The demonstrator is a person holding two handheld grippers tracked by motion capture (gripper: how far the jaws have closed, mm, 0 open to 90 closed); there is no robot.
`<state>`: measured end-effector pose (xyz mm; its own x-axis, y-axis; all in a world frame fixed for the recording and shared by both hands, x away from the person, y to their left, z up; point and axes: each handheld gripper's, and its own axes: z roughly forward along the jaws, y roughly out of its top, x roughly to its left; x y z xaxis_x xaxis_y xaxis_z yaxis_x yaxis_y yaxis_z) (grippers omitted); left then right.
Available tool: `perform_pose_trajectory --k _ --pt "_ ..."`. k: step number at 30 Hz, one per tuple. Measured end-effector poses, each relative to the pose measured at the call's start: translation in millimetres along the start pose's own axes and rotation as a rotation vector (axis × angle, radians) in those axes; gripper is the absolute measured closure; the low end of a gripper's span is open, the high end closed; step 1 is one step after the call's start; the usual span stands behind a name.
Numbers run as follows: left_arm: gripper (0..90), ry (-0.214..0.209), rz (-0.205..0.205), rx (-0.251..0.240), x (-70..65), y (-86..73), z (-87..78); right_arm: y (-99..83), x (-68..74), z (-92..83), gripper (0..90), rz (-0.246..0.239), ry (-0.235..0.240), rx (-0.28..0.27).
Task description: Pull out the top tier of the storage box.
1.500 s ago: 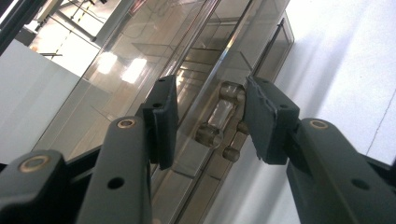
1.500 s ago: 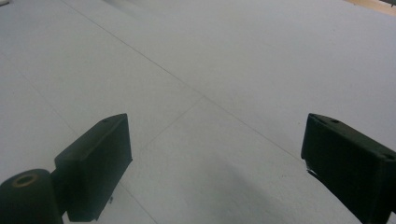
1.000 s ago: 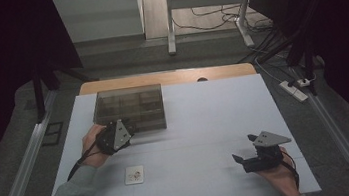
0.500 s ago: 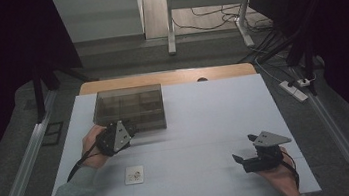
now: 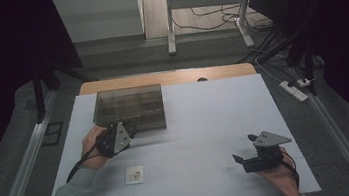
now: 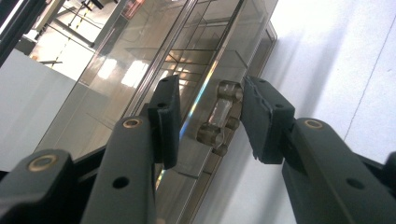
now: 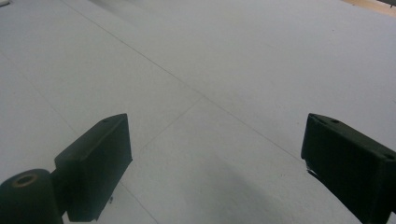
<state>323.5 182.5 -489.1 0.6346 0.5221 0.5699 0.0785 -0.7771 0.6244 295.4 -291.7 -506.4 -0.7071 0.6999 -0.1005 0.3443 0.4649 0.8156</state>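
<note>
Left gripper view: my left gripper (image 6: 210,123), jaws apart, straddles the latch (image 6: 218,116) of the rigid, slippery clear box (image 6: 154,60), which I judge the best hold; the right gripper (image 5: 255,158) idles with its jaws apart.

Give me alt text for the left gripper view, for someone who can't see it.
The left gripper, open, has its two black jaws either side of a clear latch on the front edge of a smoky transparent box with dividers inside. The box sits on a white table.
</note>
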Motion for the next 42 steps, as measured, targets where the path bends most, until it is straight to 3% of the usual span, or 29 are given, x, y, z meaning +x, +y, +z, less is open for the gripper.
perform_pose_trajectory --k 42 --pt "60.7 -0.016 0.012 -0.008 -4.1 -0.7 -8.2 -0.5 -0.6 -1.2 8.1 0.006 0.003 -0.008"
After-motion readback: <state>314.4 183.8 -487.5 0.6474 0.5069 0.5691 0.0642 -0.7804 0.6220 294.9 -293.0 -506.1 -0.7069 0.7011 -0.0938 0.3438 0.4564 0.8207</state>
